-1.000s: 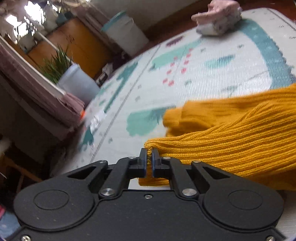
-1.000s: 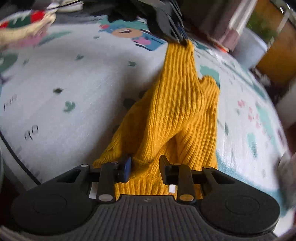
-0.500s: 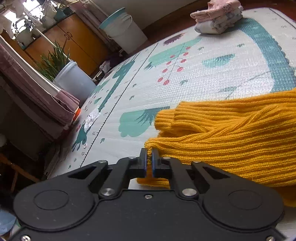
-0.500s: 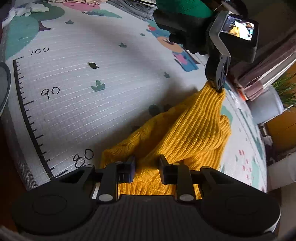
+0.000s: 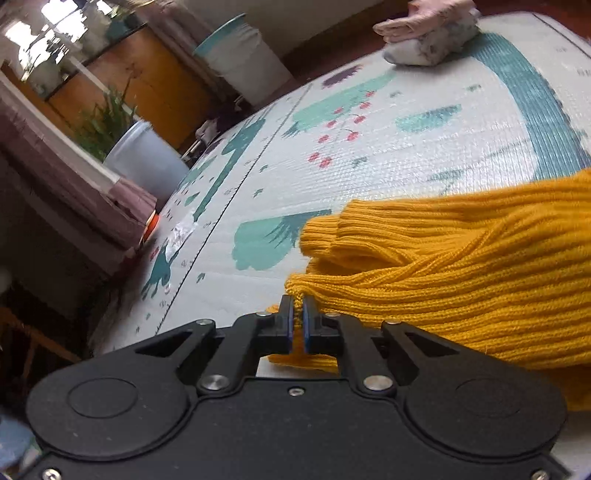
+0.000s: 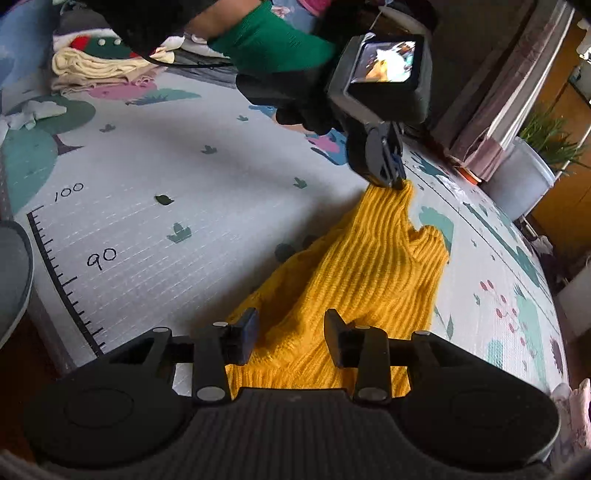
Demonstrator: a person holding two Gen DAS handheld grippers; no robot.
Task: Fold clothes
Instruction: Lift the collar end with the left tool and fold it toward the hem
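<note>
A mustard-yellow ribbed knit sweater [image 5: 443, 280] lies bunched on a printed play mat [image 5: 406, 155]. My left gripper [image 5: 297, 317] is shut on one edge of the knit. The right wrist view shows it [image 6: 395, 177] from outside, held by a gloved hand with a green sleeve, pinching the sweater's far corner. The sweater [image 6: 369, 266] stretches from there towards my right gripper [image 6: 290, 332]. Its jaws are opening, and the near edge of the knit lies between the fingers without the pads pressing on it.
Folded clothes [image 5: 428, 33] sit at the mat's far edge, beside a white bin [image 5: 251, 62] and a potted plant [image 5: 147, 162]. Another pile of clothes [image 6: 99, 66] lies at the far left of the mat [image 6: 147, 184] in the right wrist view.
The right gripper's fingers have spread apart from the sweater's near edge, and its view has tilted up to show more of the left hand. The left gripper still pinches the knit.
</note>
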